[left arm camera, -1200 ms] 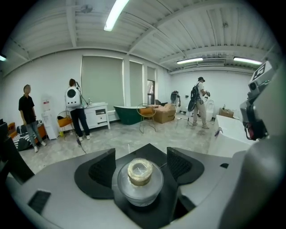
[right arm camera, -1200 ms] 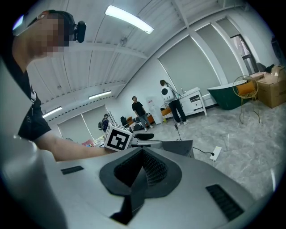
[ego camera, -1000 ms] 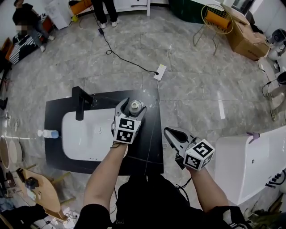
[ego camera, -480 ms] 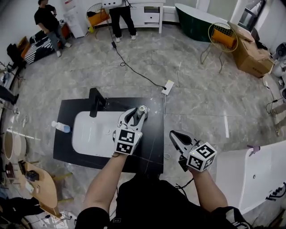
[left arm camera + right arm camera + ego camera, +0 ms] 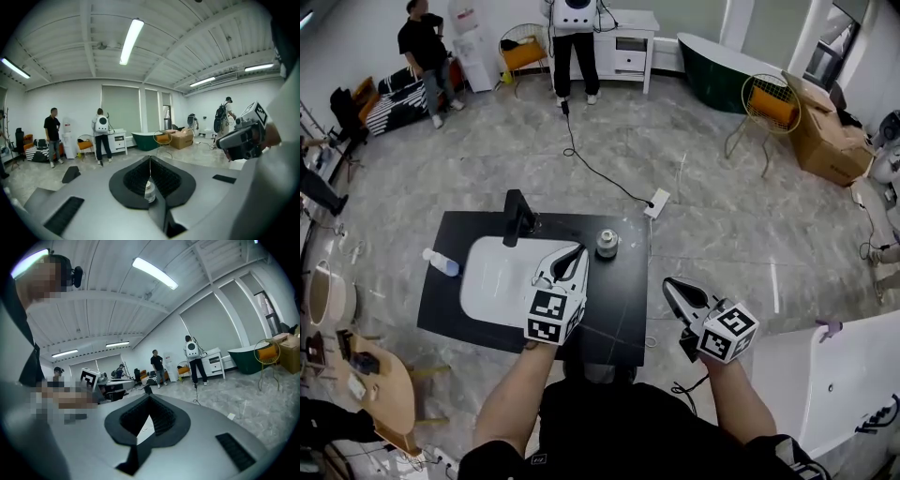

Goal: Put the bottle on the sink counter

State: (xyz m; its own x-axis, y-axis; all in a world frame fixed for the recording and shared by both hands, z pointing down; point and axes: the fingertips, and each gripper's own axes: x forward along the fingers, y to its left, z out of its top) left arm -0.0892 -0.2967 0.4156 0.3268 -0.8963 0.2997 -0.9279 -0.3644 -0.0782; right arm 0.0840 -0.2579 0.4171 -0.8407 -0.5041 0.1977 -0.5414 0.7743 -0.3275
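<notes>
Seen from above, a small bottle (image 5: 607, 244) stands upright on the black tabletop (image 5: 623, 309), just right of the white basin (image 5: 497, 277) (apart from the black faucet (image 5: 518, 217)). The left tool (image 5: 579, 251) hovers over the basin's right edge, its jaws just closed on nothing, near the bottle but not touching it. The right tool (image 5: 671, 285), also closed and empty, is held off the tabletop's right side.

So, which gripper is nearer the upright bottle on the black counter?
Left. The left gripper, jaws just closed on nothing, is beside the upright bottle; the right gripper is farther, past the right edge of the counter.
</notes>
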